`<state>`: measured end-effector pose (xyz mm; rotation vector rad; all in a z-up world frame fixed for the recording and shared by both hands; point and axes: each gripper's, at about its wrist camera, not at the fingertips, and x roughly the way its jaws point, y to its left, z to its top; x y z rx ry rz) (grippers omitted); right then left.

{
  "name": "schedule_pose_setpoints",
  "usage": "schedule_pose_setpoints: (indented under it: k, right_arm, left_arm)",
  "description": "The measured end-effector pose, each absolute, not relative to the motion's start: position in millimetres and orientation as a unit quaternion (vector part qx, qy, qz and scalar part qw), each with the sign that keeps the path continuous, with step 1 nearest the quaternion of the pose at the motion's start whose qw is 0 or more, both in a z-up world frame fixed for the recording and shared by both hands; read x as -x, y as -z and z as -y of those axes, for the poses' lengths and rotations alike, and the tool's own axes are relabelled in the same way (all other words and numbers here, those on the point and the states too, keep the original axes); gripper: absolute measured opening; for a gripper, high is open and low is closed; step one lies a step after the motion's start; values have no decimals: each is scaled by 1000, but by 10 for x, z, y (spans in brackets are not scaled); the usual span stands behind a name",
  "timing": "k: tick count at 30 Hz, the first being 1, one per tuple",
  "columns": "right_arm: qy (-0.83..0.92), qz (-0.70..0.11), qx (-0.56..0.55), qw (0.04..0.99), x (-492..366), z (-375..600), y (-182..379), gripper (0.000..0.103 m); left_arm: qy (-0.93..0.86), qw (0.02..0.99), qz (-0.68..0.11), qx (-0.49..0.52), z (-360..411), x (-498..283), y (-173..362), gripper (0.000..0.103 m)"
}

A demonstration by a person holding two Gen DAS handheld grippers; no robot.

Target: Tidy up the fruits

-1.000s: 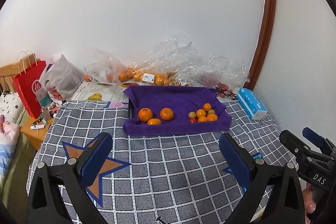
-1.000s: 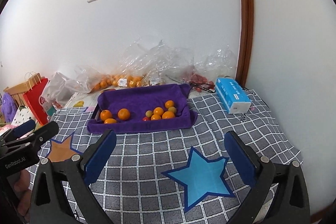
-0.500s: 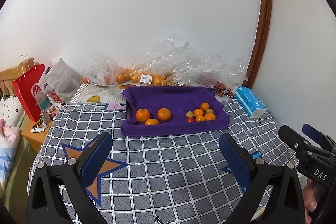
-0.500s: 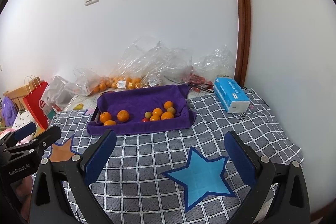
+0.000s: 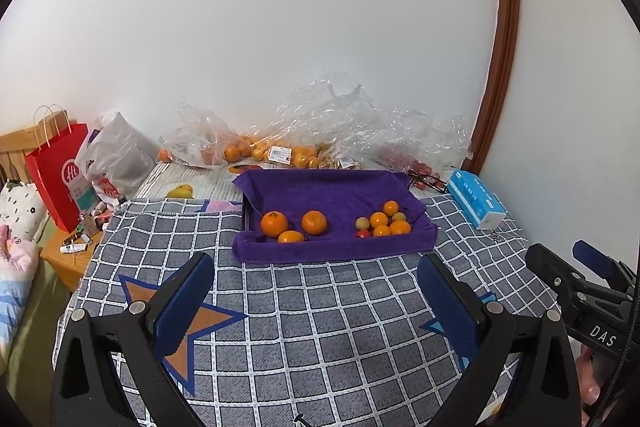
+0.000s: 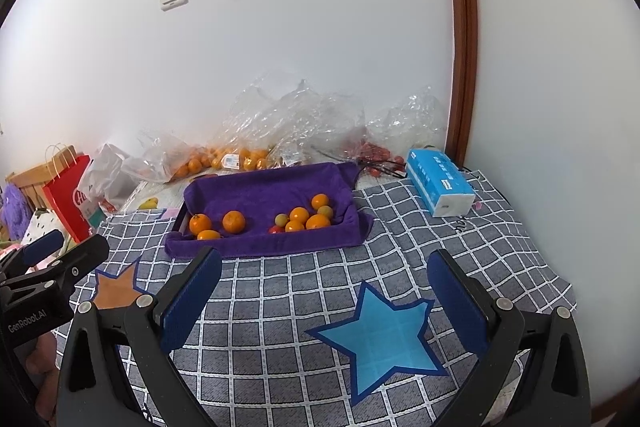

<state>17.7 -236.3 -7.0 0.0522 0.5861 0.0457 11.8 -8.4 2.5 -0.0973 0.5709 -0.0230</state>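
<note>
A tray lined with a purple towel (image 5: 332,193) (image 6: 264,187) sits on a grey checked cloth (image 5: 320,307). Three larger oranges (image 5: 274,223) (image 6: 234,221) lie at its left. A cluster of small orange, green and red fruits (image 5: 382,223) (image 6: 304,219) lies at its right. My left gripper (image 5: 316,303) is open and empty, well short of the tray. My right gripper (image 6: 324,303) is open and empty, also short of the tray. Each gripper shows at the edge of the other's view.
Clear plastic bags with more oranges (image 5: 256,151) (image 6: 224,161) lie against the wall behind the tray. A blue tissue pack (image 5: 476,201) (image 6: 438,183) lies at the right. A red paper bag (image 5: 58,175) stands at the left, beyond the bed's edge.
Both grippers have drawn back and lifted slightly, so the tray looks a little smaller and lower. The fruits have not moved. Both grippers stay open.
</note>
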Motion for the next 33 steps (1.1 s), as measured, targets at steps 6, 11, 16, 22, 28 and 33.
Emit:
schedule_pose_setpoints:
  k: [6, 11, 16, 22, 28, 33]
  right_arm:
    - [-24, -290, -25, 956, -190, 2347, 80, 101]
    - [-23, -290, -24, 957, -191, 2350, 83, 101]
    - [-25, -288, -25, 957, -178, 2352, 82, 101]
    - [-24, -288, -25, 957, -186, 2349, 79, 101]
    - [-24, -287, -25, 957, -181, 2342, 78, 101]
    - [-24, -288, -24, 957, -180, 2336, 86, 101]
  left_arm:
    - [13, 958, -282, 53, 57, -110, -26, 102]
    - [11, 958, -281, 55, 60, -99, -34, 102]
    - [10, 959, -279, 52, 78, -89, -40, 102]
    - [10, 958, -281, 52, 77, -92, -38, 102]
    - [9, 958, -281, 53, 58, -105, -32, 102]
    - [7, 958, -283, 55, 53, -109, -28, 102]
